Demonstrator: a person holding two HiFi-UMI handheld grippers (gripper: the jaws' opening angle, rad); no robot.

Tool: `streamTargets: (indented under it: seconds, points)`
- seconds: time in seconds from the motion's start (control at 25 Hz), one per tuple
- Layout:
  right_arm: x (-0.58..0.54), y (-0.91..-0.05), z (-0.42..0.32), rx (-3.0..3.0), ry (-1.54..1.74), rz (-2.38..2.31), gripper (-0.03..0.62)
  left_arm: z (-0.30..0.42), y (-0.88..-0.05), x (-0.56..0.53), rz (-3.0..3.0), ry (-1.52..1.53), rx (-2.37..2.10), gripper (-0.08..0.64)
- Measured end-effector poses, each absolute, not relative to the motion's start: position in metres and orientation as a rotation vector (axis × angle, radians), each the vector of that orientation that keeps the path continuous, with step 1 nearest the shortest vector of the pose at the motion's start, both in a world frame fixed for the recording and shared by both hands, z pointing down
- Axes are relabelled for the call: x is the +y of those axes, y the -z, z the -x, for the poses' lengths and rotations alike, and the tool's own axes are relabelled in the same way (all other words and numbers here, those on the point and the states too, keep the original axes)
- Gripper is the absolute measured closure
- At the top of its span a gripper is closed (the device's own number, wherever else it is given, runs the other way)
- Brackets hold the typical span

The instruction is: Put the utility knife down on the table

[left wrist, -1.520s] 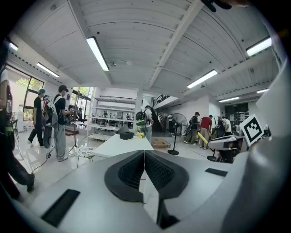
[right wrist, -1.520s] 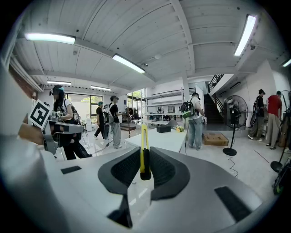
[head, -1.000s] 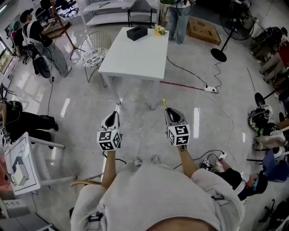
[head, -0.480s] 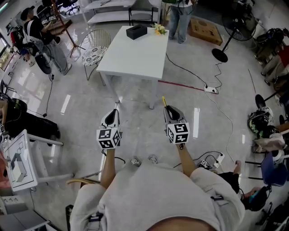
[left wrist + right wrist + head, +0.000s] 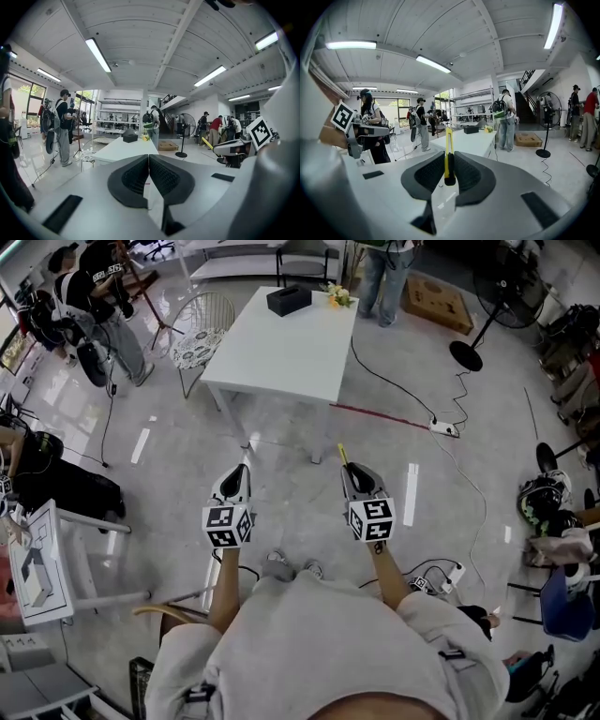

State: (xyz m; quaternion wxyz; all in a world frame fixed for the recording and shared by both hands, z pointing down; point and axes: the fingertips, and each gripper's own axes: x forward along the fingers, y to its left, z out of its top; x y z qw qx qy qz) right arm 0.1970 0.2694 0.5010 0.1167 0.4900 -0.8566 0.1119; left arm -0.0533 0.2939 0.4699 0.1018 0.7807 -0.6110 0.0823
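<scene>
Right tongs (image 5: 350, 470) clamped on the yellow utility knife (image 5: 449, 154), its body sticking out past the tips. Left tongs (image 5: 239, 472) closed, nothing between them. Both mid-frame over the floor; white tabletop (image 5: 281, 352) well apart at upper centre, black box (image 5: 289, 300) at its far end.

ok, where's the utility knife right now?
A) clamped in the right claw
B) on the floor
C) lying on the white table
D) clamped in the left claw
A: the right gripper view shows the yellow utility knife pinched between the pads of the right claw. The left claw is shut on nothing, and the white table stands ahead, out of reach.
</scene>
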Motion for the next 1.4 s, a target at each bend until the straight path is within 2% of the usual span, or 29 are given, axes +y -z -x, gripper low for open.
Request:
streamTargets:
  seconds: [0.32,0.64,1.4]
  points:
    - [0.238,-0.514,-0.193,-2.493,-0.346,-1.426,0.512,0.051,-0.487,0.257,-2.301,-0.247,-1.769,0.54]
    - [0.164,-0.515,-0.175,-2.46,-0.318,-1.469,0.512,0.059,-0.495,0.167,-2.351,-0.203,-1.701,0.54]
    - [-0.012,-0.495,-0.09,-2.403,-0.287,-1.612,0.512,0.146,-0.475,-0.029,-2.459,-0.159,-1.599,0.54]
